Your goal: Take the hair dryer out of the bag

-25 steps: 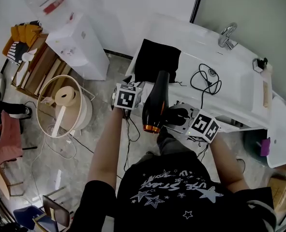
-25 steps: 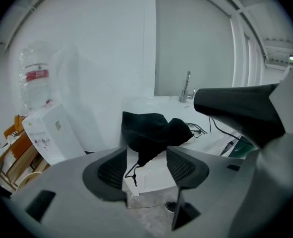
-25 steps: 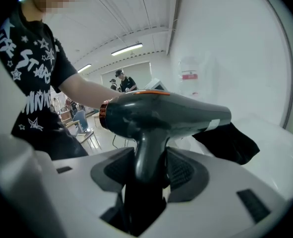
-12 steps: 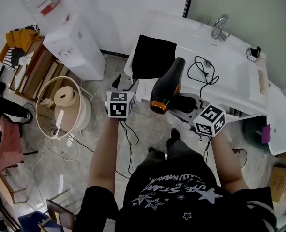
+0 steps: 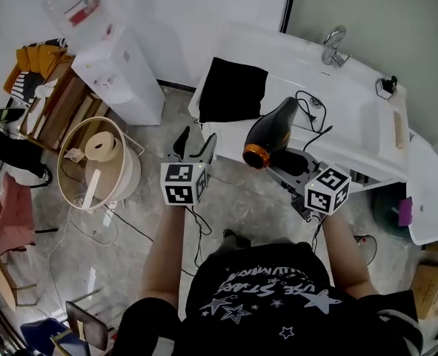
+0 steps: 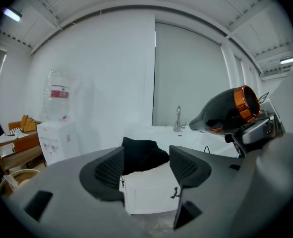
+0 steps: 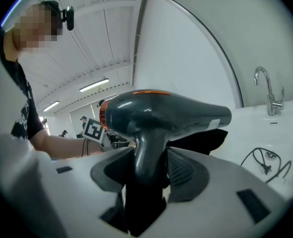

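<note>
cluttered workroom: white sink counter (image 5: 352, 121), water dispenser (image 5: 118, 69), loose floor cables (image 5: 200, 232).

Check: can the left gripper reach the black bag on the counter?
Probably yes: the left gripper, jaws empty and closing, points straight at the black bag with nothing between.

The white surface (image 5: 356, 136) in front of me carries a black bag (image 5: 232, 89), lying flat at its left end. A loose coil of black cable (image 5: 308, 107) lies near the middle. A faucet (image 5: 333, 47) rises from its back edge. At the far right sits a small dark thing (image 5: 385, 86), too small for me to name, with a pale strip (image 5: 398, 121) just beside it.
</note>
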Tool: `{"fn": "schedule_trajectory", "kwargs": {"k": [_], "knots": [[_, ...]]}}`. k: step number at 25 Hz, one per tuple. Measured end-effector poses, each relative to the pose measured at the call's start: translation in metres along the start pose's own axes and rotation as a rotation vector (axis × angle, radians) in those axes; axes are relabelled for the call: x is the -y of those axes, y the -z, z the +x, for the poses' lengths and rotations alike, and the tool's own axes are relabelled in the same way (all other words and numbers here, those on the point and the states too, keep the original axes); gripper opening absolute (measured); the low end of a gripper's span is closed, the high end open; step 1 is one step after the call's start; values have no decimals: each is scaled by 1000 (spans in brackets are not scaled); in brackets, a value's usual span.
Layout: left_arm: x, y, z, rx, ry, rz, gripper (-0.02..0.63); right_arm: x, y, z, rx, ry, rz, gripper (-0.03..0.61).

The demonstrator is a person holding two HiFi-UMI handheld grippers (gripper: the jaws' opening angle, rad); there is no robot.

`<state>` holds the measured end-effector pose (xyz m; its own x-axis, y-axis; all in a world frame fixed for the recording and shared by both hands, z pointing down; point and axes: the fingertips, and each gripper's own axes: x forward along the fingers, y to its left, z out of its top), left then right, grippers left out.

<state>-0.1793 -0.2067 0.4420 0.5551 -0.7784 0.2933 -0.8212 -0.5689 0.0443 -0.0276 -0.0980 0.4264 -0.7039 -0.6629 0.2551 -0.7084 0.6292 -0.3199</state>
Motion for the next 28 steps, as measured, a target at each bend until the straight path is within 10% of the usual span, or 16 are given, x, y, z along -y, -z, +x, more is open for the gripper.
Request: {"fn": "schedule_trajectory", "kwargs": {"k": [28], "knots": [[208, 47, -95, 9, -282, -122, 51, 6, 46, -177, -22, -224, -41, 198]]}}
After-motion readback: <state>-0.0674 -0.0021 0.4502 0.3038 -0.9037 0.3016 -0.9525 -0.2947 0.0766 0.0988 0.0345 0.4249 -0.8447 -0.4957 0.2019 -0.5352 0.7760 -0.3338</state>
